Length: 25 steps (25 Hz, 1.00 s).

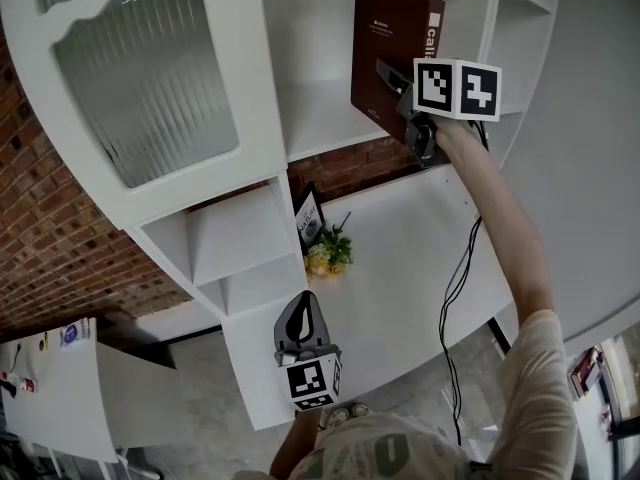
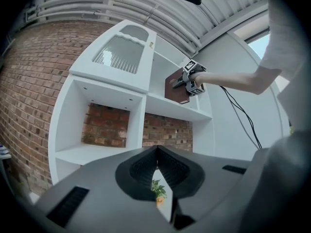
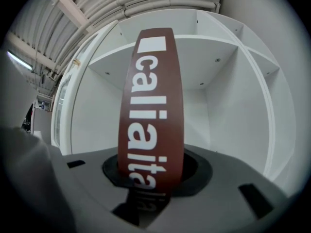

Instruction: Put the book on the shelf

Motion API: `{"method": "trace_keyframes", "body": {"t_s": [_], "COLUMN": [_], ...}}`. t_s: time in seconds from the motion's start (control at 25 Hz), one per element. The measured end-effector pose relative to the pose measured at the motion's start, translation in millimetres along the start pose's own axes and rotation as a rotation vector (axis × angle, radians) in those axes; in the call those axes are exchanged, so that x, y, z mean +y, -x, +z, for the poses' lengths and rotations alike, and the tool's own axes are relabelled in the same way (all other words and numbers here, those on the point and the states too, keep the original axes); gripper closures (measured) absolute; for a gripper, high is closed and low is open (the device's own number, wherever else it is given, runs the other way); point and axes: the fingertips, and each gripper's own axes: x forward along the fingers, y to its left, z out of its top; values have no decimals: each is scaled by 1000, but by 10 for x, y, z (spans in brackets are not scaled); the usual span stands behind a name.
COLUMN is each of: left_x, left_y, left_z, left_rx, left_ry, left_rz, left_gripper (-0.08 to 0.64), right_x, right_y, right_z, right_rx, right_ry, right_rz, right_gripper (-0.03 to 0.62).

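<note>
placing step: the right hand-held gripper clamps the book inside the shelf's upper bay, the left hand-held gripper closed and empty; next, probably set it down and release.

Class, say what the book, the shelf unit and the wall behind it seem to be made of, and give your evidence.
Book: likely a card or paper cover, matte brown with white printed lettering.
Shelf unit: probably painted wood or board, with smooth, even white surfaces.
Wall: brick, with rough reddish blocks and pale mortar lines.
</note>
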Motion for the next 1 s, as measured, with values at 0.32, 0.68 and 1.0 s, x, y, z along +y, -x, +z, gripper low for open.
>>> {"method": "trace_keyframes", "body": {"t_s": [0.32,0.68,1.0], "left_x": [205,350,225], "left_y": [-124,-209,-250], "left_z": [-85,-157,-202], "left_rx": [32,55,79], "left_ry": [17,13,24], "left_rz": [52,94,56], "left_gripper": [548,548,548], "right_x": [-67,-115,-125], "right_y": [-644,-1055,-1315], "right_z": [10,15,17], "right_rx": [19,12,7], "right_ry": [-2,6,6], "right_rz": [-13,-22,-29], "right_gripper": [439,439,439]}}
